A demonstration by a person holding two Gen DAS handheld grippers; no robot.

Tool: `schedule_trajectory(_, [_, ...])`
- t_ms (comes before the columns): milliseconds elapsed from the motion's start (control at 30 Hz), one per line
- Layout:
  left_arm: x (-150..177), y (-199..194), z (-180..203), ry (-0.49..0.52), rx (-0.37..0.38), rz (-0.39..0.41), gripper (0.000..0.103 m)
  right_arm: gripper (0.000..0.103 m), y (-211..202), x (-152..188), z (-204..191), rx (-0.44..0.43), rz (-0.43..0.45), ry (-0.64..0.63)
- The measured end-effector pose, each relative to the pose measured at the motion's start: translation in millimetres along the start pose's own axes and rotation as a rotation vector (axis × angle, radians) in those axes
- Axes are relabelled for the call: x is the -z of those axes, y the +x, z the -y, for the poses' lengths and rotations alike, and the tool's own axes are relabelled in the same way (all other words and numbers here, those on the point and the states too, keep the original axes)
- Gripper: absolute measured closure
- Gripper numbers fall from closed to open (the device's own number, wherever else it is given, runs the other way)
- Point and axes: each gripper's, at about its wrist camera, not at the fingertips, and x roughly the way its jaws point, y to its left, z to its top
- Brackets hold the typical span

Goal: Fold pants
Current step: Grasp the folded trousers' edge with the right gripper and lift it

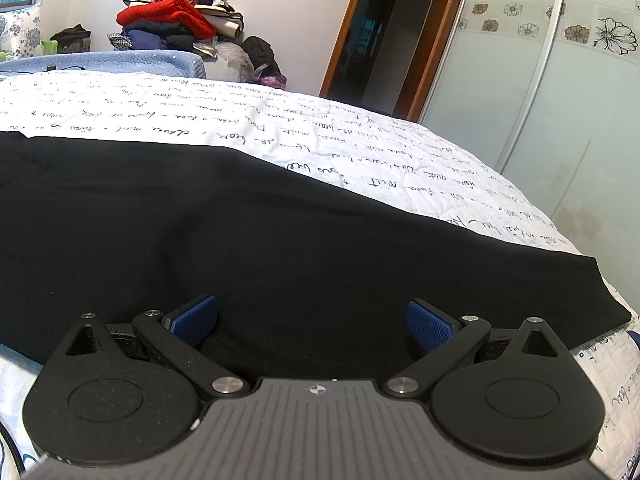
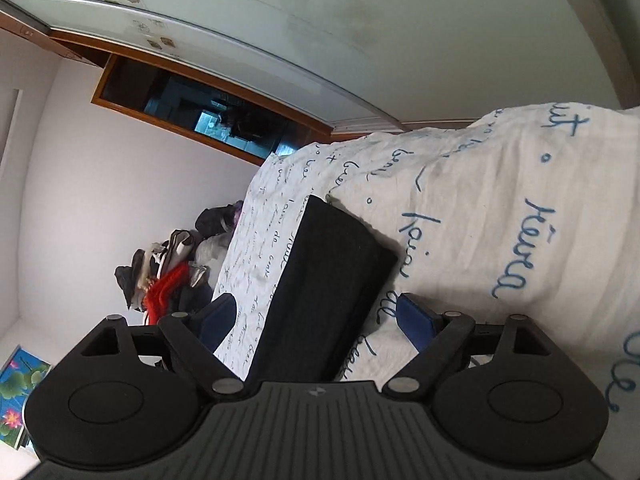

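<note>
White quilted bedspread [image 1: 200, 112] with script print served as flat work surface. Black pants [image 1: 240, 232] lay spread across it, leg running toward 3 o'clock, likely smoothed ready for fold. Left gripper [image 1: 312, 322] hovered low over near edge at 6 o'clock, pads released, nothing held. Right gripper [image 2: 316, 316] rolled sideways, fingers parted astride leg end [image 2: 332, 272], seemingly lined up to pinch.
</note>
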Motion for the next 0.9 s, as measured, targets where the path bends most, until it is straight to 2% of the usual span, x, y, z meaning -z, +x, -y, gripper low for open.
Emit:
schedule_trajectory(100, [0, 0, 0, -0.001, -0.001, 0.002, 0.001, 0.016, 6, -5, 4, -0.012, 0.008, 0.013])
schedule_trajectory(300, [1, 0, 3, 0.012, -0.017, 0.001, 0.001, 0.015, 10, -8, 2, 0.065, 0.013, -0.007])
schedule_trajectory(367, [2, -1, 4, 0.017, -0.024, 0.0, 0.001, 0.015, 11, -7, 0, 0.057, 0.02, -0.02])
schedule_trajectory(400, [2, -1, 5, 0.021, -0.029, 0.0, 0.001, 0.016, 8, -4, 0, 0.03, 0.053, -0.031])
schedule_trajectory(433, [3, -2, 6, 0.026, -0.034, 0.0, 0.001, 0.023, 5, 0, 0, 0.008, 0.081, -0.049])
schedule_trajectory(467, [3, -2, 7, 0.029, -0.04, 0.0, 0.001, 0.036, 6, 3, -1, 0.012, 0.094, -0.073])
schedule_trajectory(500, [3, -3, 8, 0.033, -0.047, 0.001, 0.001, 0.073, 12, 4, 1, 0.043, 0.08, -0.089])
schedule_trajectory(533, [4, -3, 9, 0.039, -0.054, 0.002, 0.001, 0.08, 19, 5, 6, 0.089, 0.041, -0.065])
schedule_trajectory(567, [4, -3, 10, 0.046, -0.059, 0.0, 0.001, 0.081, 25, 6, 14, 0.102, 0.014, -0.022])
schedule_trajectory(600, [4, -3, 10, 0.05, -0.063, -0.002, 0.001, 0.083, 25, 7, 19, 0.085, 0.017, -0.005])
schedule_trajectory(667, [4, -3, 11, 0.056, -0.068, -0.003, 0.001, 0.082, 22, 7, 19, 0.074, 0.024, -0.013])
schedule_trajectory(900, [1, -2, 18, 0.099, -0.09, -0.025, 0.001, 0.082, 24, 0, 30, 0.022, 0.061, 0.077])
